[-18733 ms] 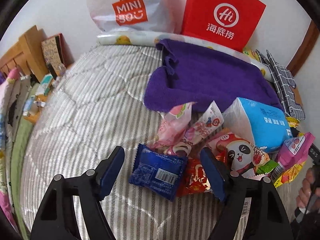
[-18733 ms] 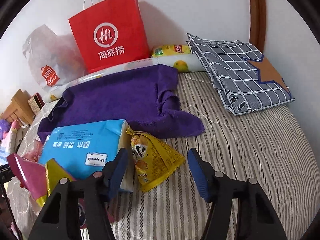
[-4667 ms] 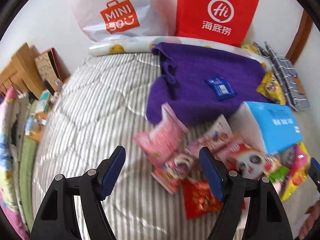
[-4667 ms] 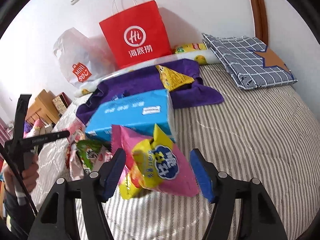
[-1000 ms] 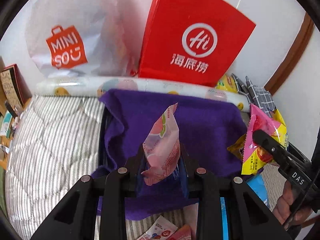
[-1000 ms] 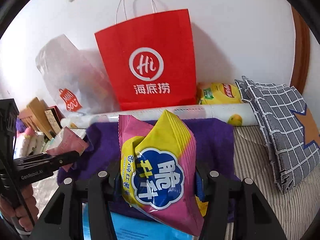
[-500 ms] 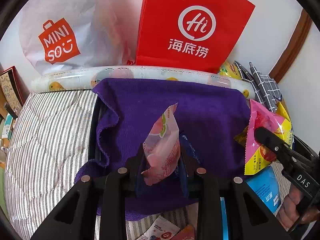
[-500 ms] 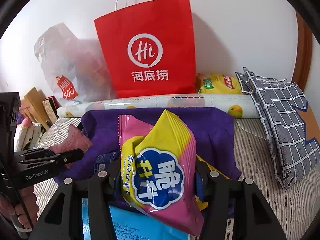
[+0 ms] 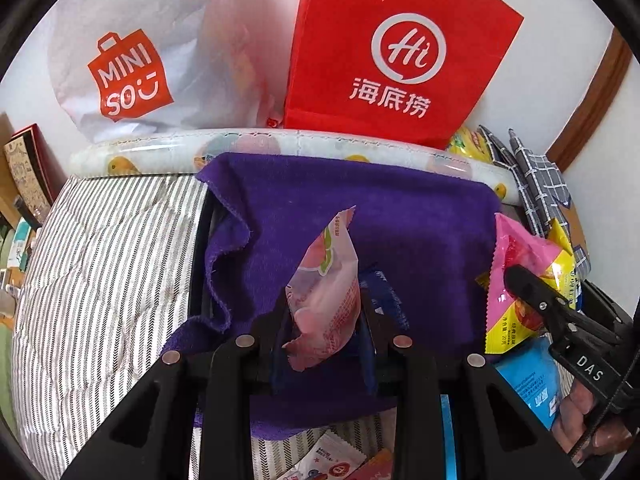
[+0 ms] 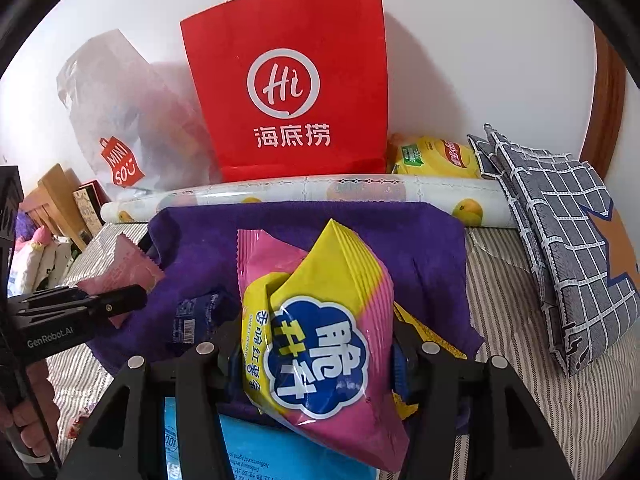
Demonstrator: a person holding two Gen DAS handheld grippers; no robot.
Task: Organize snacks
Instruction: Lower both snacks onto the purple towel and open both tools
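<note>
The left gripper [image 9: 323, 328] is clamped on a pale pink snack packet [image 9: 325, 300], crinkled plastic with a serrated top edge, standing up between the blue pads; its lower end is crumpled and its print too small to read; the right gripper [image 10: 316, 352] is clenched on a pink-and-yellow chip bag [image 10: 320, 328], puffy and glossy, which hides most of what lies behind it. Both packets hang over a purple towel [image 9: 400, 220], fuzzy, with a rumpled edge at 9 o'clock, spread on a grey-striped quilted mattress [image 9: 100, 260]. On the towel a dark blue wrapper [image 10: 192, 320] lies flat, half covered in the left wrist view by the pink packet; a yellow packet [image 10: 424, 332] peeks out at 3 o'clock of the chip bag in the right wrist view, mostly hidden. A light blue tissue pack [image 10: 272, 452] is cut off by the bottom edge at 6 o'clock; a few small packets [image 9: 336, 460] at 6 o'clock in the left wrist view are cropped too. At 12 o'clock a red paper bag [image 10: 288, 80] with white rope handles stands against the wall, its contents out of sight; at 10 o'clock a translucent white plastic bag [image 9: 160, 48] shows only vague shapes inside. A fruit-printed roll [image 10: 320, 194] lies along the towel's far edge; a yellow chip bag [image 10: 436, 156] sits behind it, and a folded grey checked cloth [image 10: 560, 240] lies at 3 o'clock.
</note>
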